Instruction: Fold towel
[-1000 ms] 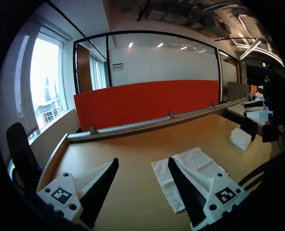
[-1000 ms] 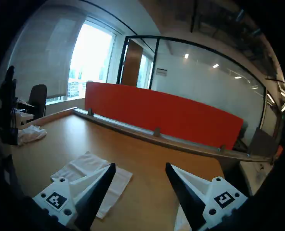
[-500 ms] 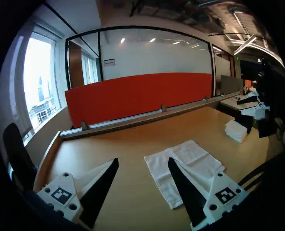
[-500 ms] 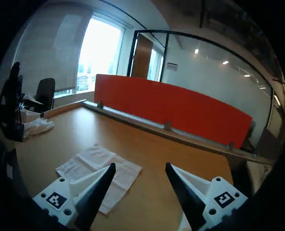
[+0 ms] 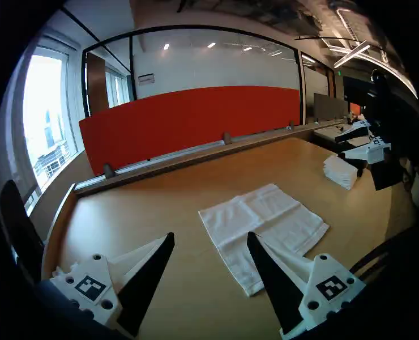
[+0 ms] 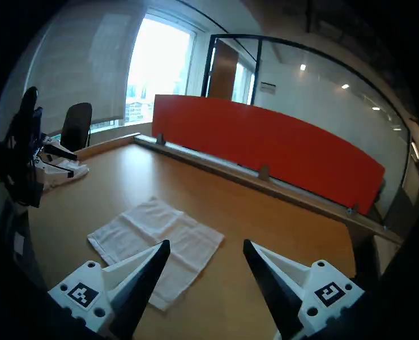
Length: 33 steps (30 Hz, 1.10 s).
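Left gripper view: the left hand-held gripper (image 5: 209, 235) is held above the bench (image 5: 170, 192), pointing forward and slightly down. Its fingers are spread wide and grasp nothing. The right finger overlaps the near edge of the white towel (image 5: 263, 224) in the picture. The towel lies flat and spread out on the bench, with crease lines crossing it.

Right gripper view: the right hand-held gripper (image 6: 205, 242) is posed likewise over the bench (image 6: 255, 226), fingers wide apart and empty. The towel (image 6: 164, 229) lies ahead and to the left, partly behind the left finger.

Each finger carries a square black-and-white marker (image 5: 90, 287). A red divider panel (image 5: 192, 122) bounds the far edge of the bench. A small wall sign (image 5: 147, 79) is too small to read.
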Tool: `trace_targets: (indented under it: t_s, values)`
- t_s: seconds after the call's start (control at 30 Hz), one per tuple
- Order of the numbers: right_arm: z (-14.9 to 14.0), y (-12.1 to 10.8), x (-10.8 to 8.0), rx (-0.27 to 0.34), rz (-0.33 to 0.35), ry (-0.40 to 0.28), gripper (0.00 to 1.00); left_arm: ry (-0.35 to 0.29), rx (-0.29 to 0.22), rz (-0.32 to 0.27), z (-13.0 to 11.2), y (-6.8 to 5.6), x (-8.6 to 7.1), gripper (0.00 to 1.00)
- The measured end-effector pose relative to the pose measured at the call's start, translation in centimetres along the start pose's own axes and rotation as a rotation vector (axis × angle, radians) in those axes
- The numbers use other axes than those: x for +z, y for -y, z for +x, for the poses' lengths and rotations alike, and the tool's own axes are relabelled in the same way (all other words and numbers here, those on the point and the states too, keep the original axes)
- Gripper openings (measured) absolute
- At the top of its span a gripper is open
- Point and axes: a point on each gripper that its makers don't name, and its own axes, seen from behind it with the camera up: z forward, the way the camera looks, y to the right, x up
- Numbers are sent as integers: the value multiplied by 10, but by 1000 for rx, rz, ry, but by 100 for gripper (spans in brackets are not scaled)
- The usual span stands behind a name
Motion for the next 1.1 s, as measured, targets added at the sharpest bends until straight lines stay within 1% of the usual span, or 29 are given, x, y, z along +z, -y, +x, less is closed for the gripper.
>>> trace_targets:
  t_s: [0.27, 0.57, 0.77, 1.1]
  values:
    - [-28, 17, 15, -9, 43, 47, 100, 49, 13, -41, -27, -16, 15, 95]
    - [-56, 35, 29, -22, 82, 94, 100, 100, 34, -79, -55, -30, 29, 95]
    - [-79, 44, 36, -24, 103, 134, 100, 135, 32, -104, -74, -39, 37, 95]
    - [-113, 56, 47, -35, 126, 188, 100, 198, 53, -147, -106, -55, 52, 95]
